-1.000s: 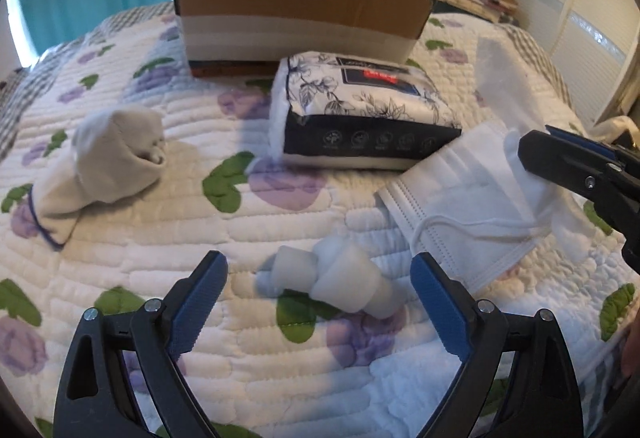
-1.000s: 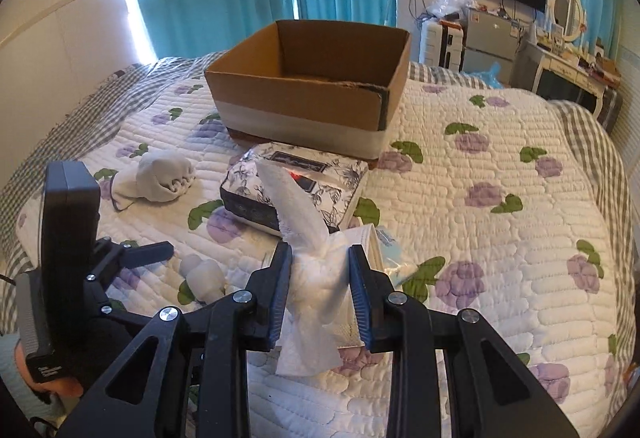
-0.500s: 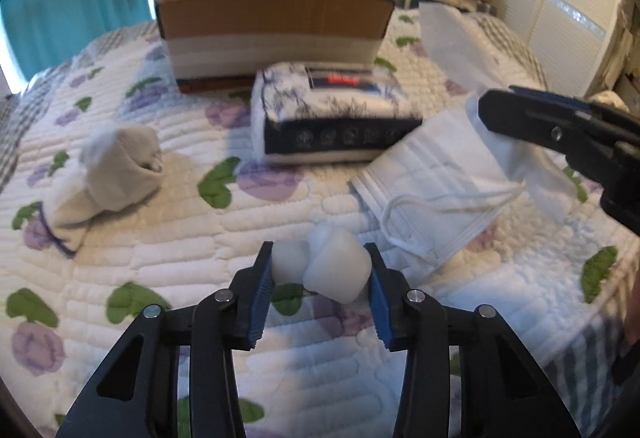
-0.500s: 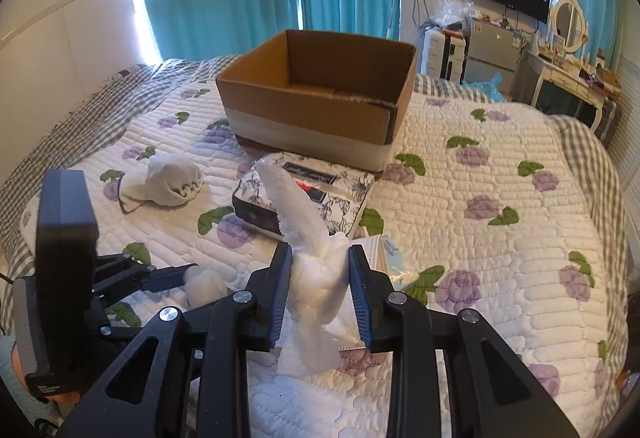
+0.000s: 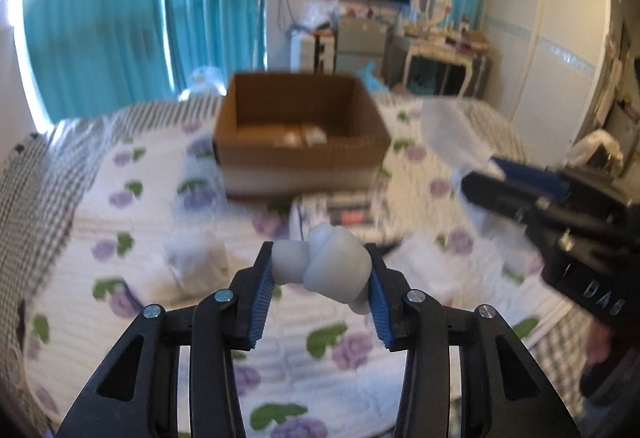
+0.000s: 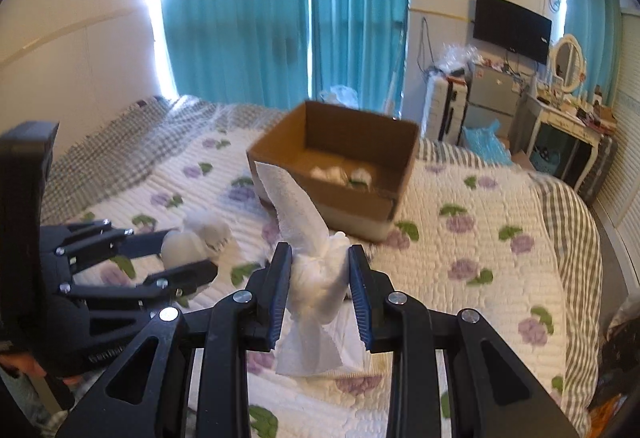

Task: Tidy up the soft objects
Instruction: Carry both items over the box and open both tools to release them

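Observation:
My left gripper (image 5: pixel 320 274) is shut on a lumpy white foam piece (image 5: pixel 326 266) and holds it above the quilt. It also shows in the right wrist view (image 6: pixel 182 258) with the foam piece (image 6: pixel 180 244) in it. My right gripper (image 6: pixel 320 278) is shut on a crumpled white tissue (image 6: pixel 308 246) that trails up and down from the pads. It shows at the right of the left wrist view (image 5: pixel 516 186). An open cardboard box (image 5: pixel 300 130) (image 6: pixel 340 170) stands ahead on the bed, with a few white items inside.
The flowered quilt (image 6: pixel 480 238) covers the bed. A rolled grey sock (image 5: pixel 196 258) lies left of the left gripper. A tissue pack (image 5: pixel 344 210) lies in front of the box, partly hidden. Curtains, dresser and wardrobe stand behind and right.
My left gripper closed on the foam piece and lifted it off the quilt. Both grippers rose and tilted up toward the box. The right keeps its tissue.

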The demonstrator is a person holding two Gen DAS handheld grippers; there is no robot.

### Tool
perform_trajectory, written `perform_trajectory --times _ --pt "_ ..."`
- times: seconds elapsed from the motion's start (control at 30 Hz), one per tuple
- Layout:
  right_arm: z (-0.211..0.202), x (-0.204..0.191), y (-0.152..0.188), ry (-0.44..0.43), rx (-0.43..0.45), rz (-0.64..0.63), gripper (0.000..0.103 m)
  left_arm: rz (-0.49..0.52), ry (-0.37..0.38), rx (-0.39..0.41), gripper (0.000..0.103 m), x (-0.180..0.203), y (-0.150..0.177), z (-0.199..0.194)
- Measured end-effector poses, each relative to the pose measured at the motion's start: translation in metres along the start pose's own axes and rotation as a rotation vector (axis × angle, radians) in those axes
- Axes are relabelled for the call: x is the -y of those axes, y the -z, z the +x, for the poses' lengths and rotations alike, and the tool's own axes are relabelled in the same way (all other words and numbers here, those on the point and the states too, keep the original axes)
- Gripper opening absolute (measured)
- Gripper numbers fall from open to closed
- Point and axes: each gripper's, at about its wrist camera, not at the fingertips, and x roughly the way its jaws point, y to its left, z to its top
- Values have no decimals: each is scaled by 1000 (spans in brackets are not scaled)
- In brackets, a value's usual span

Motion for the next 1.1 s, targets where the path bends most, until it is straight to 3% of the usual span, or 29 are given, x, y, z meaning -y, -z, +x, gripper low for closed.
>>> perform_trajectory --times 0.17,0.3,0.5,0.77,1.1 --pt "-7 -3 -47 -4 76 -44 28 23 -24 82 42 -8 -41 -12" --pt "-6 0 -87 13 131 -80 28 22 -1 114 42 -17 -79 -10" --pt "21 5 -142 68 179 -131 28 25 -11 147 42 -35 -143 28" --pt "114 28 -176 31 92 -86 29 24 -45 99 42 -54 -177 108" --pt "233 62 -154 31 -81 -35 28 33 -77 -6 43 -63 -165 196"
